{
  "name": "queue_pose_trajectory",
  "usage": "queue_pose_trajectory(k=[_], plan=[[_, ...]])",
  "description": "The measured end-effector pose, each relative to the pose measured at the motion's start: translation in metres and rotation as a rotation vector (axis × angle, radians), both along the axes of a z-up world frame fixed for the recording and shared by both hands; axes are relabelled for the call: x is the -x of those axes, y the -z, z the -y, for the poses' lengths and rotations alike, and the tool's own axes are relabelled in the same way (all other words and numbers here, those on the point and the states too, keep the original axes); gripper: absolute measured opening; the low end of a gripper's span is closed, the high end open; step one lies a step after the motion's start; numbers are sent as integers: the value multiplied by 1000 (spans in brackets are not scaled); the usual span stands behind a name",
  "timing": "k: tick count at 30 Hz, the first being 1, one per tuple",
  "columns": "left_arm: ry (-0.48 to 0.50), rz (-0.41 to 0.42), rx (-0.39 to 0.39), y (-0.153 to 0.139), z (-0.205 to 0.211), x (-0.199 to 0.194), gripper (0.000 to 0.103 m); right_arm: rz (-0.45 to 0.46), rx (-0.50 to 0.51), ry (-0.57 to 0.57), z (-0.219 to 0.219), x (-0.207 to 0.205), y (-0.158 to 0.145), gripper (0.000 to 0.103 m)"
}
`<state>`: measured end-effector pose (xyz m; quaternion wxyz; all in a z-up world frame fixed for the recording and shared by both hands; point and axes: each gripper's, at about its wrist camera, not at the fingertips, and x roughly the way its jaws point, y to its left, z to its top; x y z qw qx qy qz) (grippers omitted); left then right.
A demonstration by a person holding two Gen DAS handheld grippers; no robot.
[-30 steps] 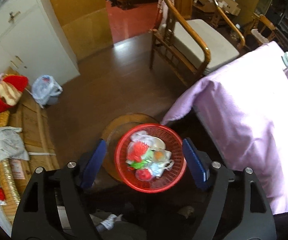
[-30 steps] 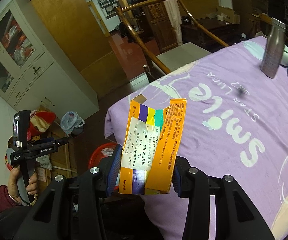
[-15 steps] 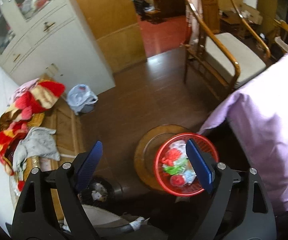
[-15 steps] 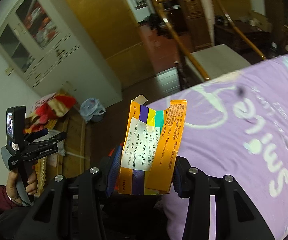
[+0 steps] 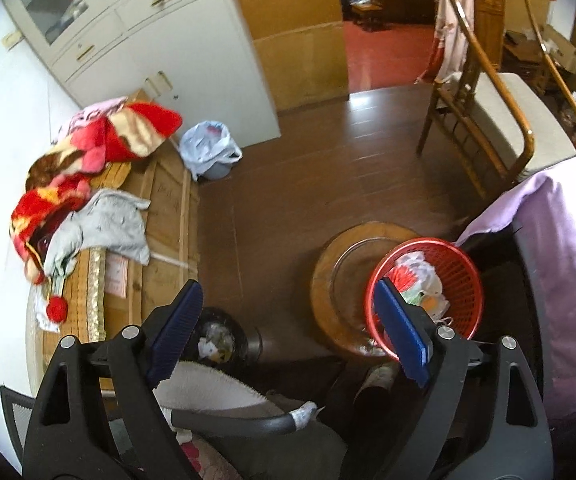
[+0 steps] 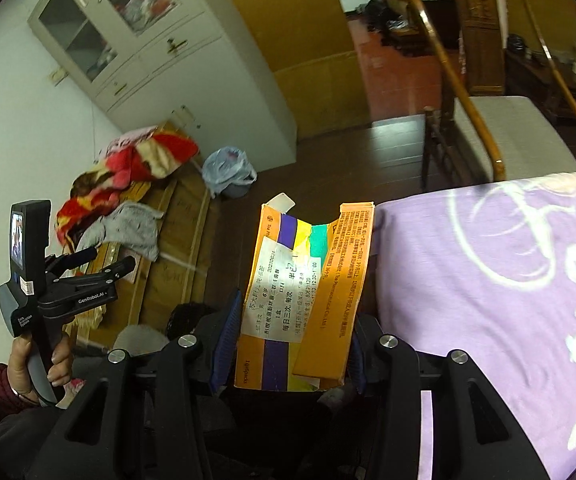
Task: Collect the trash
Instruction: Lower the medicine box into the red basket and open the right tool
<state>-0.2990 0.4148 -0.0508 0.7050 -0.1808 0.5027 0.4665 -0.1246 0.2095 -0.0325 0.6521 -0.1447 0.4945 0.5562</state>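
We hold the right gripper [image 6: 288, 350] clamped on an opened orange carton [image 6: 304, 300], its blue fingers [image 6: 226, 340] pressing the two broad faces; the torn top flap points away from the camera. The carton is in the air, past the edge of the counter, whose purple cloth [image 6: 508, 280] fills the right of the view. We judge this as the carry step: trash lifted off the counter and travelling toward a bin.

The left gripper [image 5: 288, 328] holds nothing. Its fingers [image 5: 176, 330] stand wide apart and have just been opening, with only floor between them. In the right wrist view it shows off to the left, in a hand [image 6: 42, 364].

Containers, left wrist view:
- red mesh basket [image 5: 460, 264], on a round wooden stool [image 5: 328, 280] beside the counter; holds crumpled wrappers and plastic, partly full.
- dark bin [image 5: 218, 338] on the floor, scraps of paper inside.
- pale plastic bag [image 5: 208, 148] by the cabinet; contents not legible.

Likely target: the red basket, being nearest the counter.
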Motion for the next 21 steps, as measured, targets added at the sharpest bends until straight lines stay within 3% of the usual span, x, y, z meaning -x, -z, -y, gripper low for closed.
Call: queue_pose_trajectory(k=[21], plan=[[-27,-37,134,50,-34,10,85,-7,140,-103,-59,27,44,47]])
